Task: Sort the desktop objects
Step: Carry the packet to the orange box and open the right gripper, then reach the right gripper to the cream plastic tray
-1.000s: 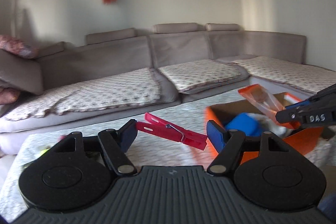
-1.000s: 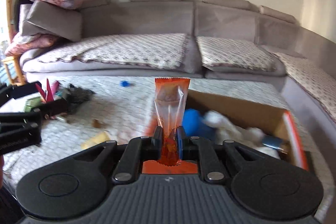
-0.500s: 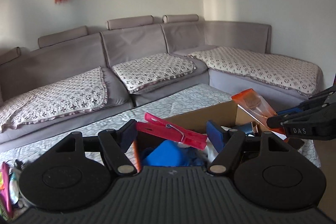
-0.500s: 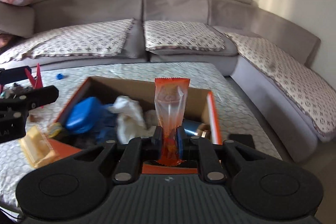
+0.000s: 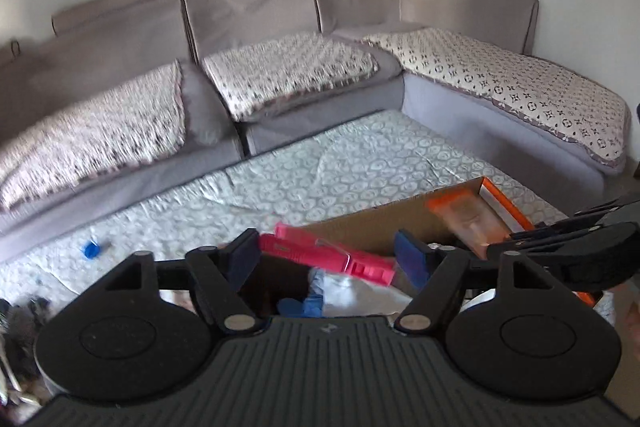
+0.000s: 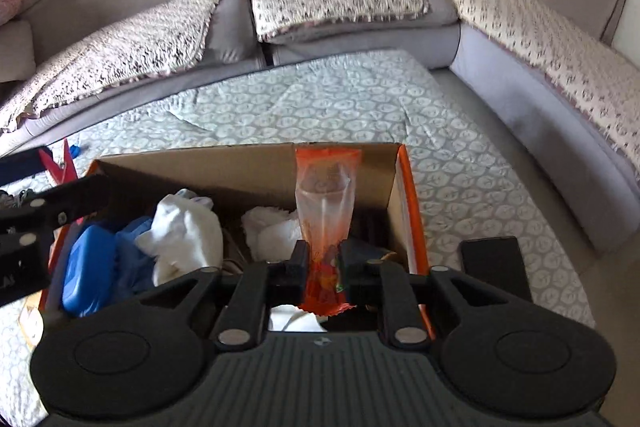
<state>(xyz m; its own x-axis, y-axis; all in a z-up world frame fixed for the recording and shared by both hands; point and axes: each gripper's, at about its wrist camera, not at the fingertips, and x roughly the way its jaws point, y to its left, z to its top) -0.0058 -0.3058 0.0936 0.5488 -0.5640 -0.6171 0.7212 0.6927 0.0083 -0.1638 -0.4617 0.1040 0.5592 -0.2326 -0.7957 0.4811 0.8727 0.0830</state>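
Observation:
My left gripper (image 5: 326, 259) is shut on a pink clothespin (image 5: 326, 255) that lies crosswise between its blue pads, held over the left part of the orange cardboard box (image 5: 384, 223). My right gripper (image 6: 324, 263) is shut on an orange snack packet (image 6: 326, 203) standing upright over the box (image 6: 408, 211), near its right end. The box holds a blue case (image 6: 86, 275), white cloth (image 6: 184, 227) and other items. The right gripper with the packet (image 5: 468, 223) shows in the left wrist view at the right; the left gripper (image 6: 44, 215) shows in the right wrist view at the left.
The box sits on a table with a pale patterned cover (image 6: 320, 107). A small blue item (image 5: 91, 249) lies on it to the left, with clutter at the far left edge (image 5: 24, 315). A black phone (image 6: 494, 267) lies right of the box. A grey sofa (image 5: 280, 47) surrounds the table.
Both grippers have moved right and tilted down over the box, each holding its item. The views now look down into the box instead of across at the sofa.

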